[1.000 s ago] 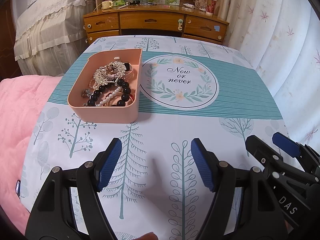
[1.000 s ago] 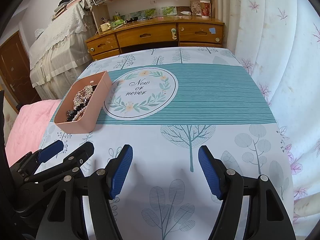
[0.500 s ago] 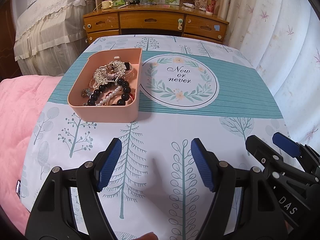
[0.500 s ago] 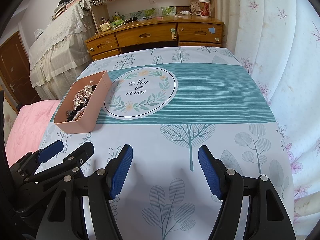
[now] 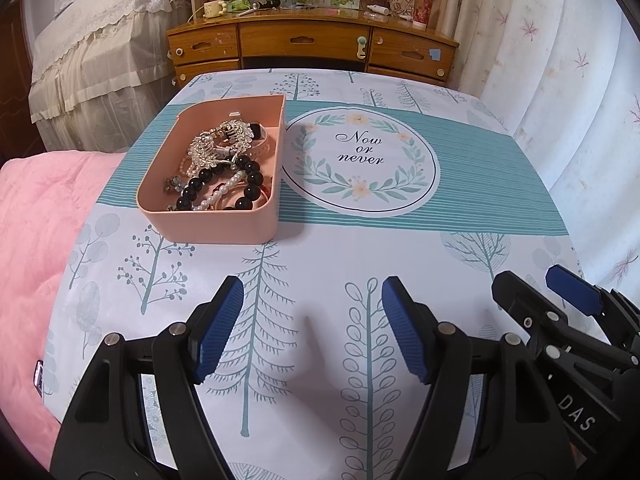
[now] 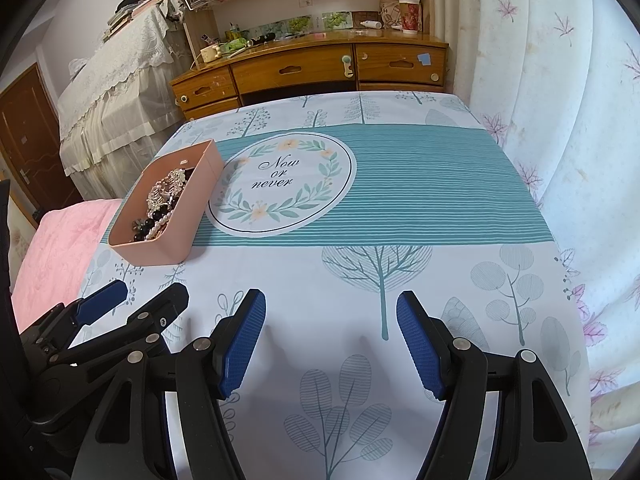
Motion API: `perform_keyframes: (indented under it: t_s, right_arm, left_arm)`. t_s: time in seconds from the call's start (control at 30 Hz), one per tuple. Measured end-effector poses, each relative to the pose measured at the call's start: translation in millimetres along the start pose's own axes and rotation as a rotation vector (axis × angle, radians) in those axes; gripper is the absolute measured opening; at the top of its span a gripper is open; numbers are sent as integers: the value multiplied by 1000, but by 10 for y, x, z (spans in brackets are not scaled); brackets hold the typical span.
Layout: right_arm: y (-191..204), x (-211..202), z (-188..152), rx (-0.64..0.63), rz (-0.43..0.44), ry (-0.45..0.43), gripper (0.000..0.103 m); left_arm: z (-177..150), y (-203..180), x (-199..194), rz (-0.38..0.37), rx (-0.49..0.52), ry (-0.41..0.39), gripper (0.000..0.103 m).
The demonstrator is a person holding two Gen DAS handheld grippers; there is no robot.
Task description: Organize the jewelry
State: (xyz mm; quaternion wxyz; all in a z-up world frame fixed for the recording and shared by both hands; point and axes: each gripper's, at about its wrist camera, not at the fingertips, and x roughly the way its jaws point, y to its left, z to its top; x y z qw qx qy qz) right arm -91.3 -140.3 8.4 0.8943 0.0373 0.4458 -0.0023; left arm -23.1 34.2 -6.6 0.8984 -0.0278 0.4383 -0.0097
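Both grippers, left (image 5: 312, 328) and right (image 6: 331, 344), hang with jaws apart and nothing between them; the box (image 5: 208, 232) of jewelry (image 5: 224, 168) sits ahead and to my left on the cloth (image 5: 440, 272), long axis running away from me, beside the round print (image 5: 362, 164); I judge my left gripper nearer, the right well apart.

Jewelry (image 5: 224, 168) in box (image 5: 212, 224) on table's (image 5: 320, 264) left.
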Motion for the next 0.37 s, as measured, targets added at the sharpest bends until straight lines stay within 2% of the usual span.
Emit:
perform_keyframes:
  t_s: [0.37]
  right_arm:
    - [10, 42, -45, 10, -1, 14, 69]
  left_arm:
    - [-39, 29, 33, -1, 5, 20, 69]
